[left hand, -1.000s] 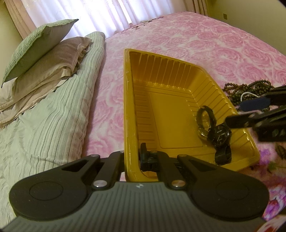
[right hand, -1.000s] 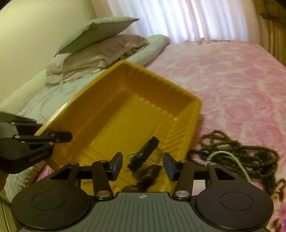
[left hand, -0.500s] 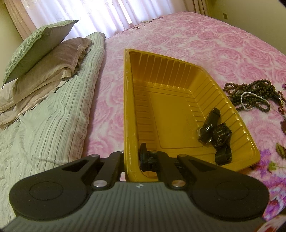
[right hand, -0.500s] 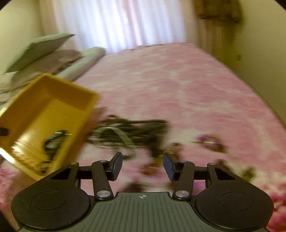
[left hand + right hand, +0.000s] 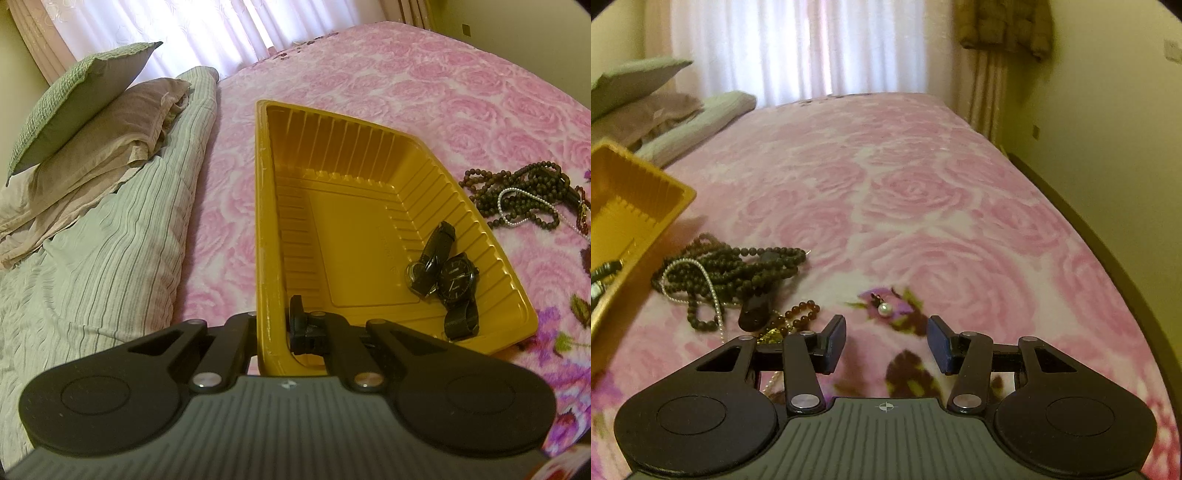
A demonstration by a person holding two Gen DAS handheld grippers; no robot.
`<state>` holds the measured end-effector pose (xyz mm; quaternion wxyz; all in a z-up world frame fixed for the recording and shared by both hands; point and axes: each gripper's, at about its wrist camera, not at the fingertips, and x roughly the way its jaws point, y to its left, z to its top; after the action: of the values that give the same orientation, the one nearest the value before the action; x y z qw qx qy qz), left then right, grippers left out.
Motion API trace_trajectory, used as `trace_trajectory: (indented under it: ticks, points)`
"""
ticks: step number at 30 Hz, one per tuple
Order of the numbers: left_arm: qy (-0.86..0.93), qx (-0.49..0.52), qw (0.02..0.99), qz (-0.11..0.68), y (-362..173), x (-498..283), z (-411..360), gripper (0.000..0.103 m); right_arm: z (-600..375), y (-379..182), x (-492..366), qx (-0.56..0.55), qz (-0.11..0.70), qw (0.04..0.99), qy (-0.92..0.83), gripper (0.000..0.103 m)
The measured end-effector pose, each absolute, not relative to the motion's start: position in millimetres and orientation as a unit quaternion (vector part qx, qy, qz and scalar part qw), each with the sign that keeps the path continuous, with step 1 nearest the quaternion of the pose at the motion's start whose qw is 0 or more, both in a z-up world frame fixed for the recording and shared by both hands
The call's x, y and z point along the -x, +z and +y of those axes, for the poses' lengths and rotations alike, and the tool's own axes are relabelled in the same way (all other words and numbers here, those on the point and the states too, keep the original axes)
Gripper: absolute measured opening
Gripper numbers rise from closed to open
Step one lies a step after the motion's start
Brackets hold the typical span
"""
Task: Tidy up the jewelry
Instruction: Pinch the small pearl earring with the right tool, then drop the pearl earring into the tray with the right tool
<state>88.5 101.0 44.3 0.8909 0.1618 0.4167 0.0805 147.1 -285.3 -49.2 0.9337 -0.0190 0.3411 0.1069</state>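
My left gripper [image 5: 275,332] is shut on the near left rim of a yellow plastic tray [image 5: 264,206] on the pink bed. Two black watches [image 5: 443,275] lie in the tray's right corner. A tangle of dark bead necklaces with a white pearl strand [image 5: 521,197] lies on the bed right of the tray; it also shows in the right wrist view [image 5: 727,273]. My right gripper [image 5: 886,341] is open and empty above the bedspread, just short of a small pearl earring [image 5: 884,309]. Reddish beads [image 5: 801,314] and a dark object [image 5: 755,312] lie left of it.
Pillows [image 5: 85,99] and a striped green duvet [image 5: 96,266] lie left of the tray. The tray's corner [image 5: 639,199] is at the left in the right wrist view. The bed's edge [image 5: 1108,254] and a wall run along the right. Curtains hang behind.
My right gripper has left the tray, where it let go a watch, and swung right over the necklaces to the pearl earring. The left gripper and tray have stayed still.
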Motion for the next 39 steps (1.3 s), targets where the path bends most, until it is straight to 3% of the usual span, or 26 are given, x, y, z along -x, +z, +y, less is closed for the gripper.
trace_trajectory:
  ticks: [3, 9, 12, 22, 39]
  points:
    - [0.081, -0.163, 0.890, 0.417, 44.5, -88.1, 99.2, 0.002, -280.9, -53.2, -154.2, 0.036, 0.340, 0.933, 0.114, 0.032]
    - [0.082, -0.166, 0.889, 0.418, 44.4, -88.4, 98.7, 0.002, -274.9, -55.5, -161.0, 0.060, 0.335, 0.933, 0.119, 0.025]
    - [0.082, -0.167, 0.889, 0.418, 44.1, -88.6, 98.1, 0.002, -272.6, -54.2, -160.3, 0.069, 0.333, 0.933, 0.119, 0.008]
    - [0.082, -0.165, 0.890, 0.418, 43.7, -88.7, 97.7, 0.002, -245.0, -22.1, -140.9, 0.058, 0.297, 0.939, 0.160, 0.008]
    - [0.078, -0.159, 0.891, 0.418, 42.0, -88.0, 100.0, 0.002, -88.8, 13.1, -98.4, 0.051, 0.295, 0.869, 0.395, 0.008]
